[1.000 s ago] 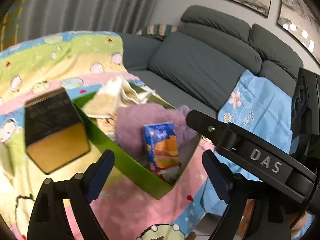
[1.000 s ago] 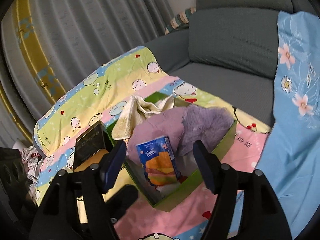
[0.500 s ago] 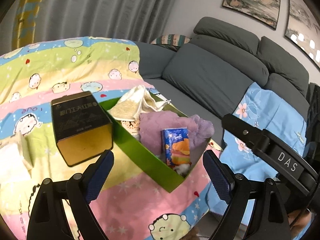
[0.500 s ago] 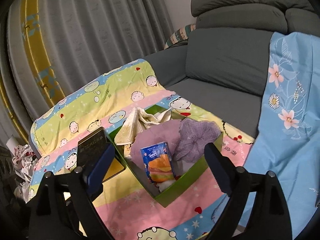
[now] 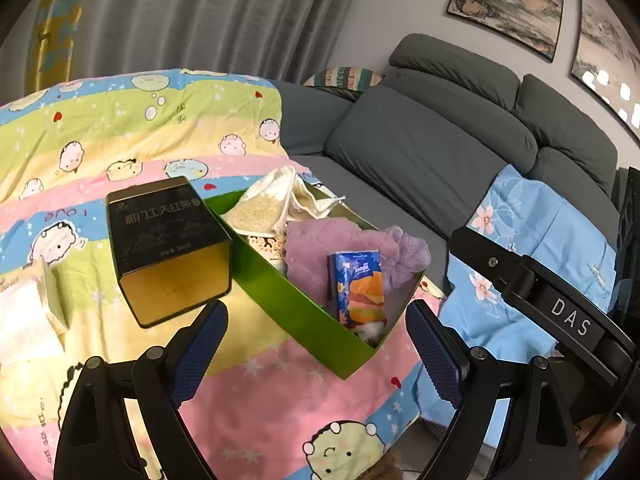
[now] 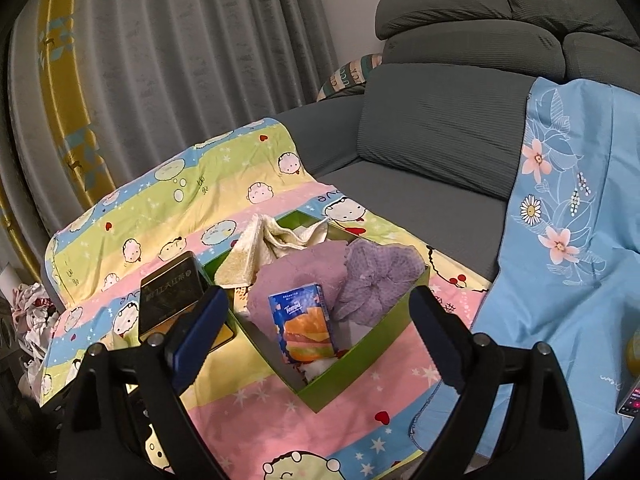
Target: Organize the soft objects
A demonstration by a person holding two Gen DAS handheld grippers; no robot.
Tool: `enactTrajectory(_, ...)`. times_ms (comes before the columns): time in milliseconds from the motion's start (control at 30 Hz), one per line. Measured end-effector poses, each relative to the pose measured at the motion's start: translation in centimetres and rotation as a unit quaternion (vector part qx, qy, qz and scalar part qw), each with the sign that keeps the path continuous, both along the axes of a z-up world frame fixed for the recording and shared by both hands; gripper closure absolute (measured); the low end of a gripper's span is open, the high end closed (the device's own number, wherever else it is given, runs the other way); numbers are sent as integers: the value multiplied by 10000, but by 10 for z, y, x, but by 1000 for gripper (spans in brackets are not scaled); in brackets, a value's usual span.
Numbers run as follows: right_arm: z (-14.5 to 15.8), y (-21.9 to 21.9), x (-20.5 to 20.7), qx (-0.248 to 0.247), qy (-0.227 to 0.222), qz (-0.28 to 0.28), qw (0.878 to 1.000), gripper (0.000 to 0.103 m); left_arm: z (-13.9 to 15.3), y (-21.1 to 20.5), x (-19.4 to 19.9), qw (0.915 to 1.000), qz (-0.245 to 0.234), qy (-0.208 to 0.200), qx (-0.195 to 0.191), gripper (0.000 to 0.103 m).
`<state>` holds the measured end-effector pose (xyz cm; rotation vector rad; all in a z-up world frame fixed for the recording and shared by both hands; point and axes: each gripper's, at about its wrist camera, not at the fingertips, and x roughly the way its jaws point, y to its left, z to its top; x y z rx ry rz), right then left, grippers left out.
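Hovering, both jaws released, empty; glossy tissue pack (image 6: 306,328) upright in green box (image 6: 360,364) beside fluffy towels.

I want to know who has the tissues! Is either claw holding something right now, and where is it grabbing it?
Nothing is held. The left claw and right claw both gape empty.

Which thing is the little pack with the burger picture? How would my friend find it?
Find the green box on the cartoon blanket draped over the grey sofa. The tissue pack stands upright at its near end, before the purple cloths. It alone is glossy blue and printed with a burger.
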<state>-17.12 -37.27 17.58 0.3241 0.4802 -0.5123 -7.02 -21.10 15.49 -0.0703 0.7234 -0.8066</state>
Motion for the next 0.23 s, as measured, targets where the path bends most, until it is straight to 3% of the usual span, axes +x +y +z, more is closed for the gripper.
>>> enactTrajectory(233,2,8,2,-122,67,-24,9999,8,2,7,-1,10000,76,30,-3,12)
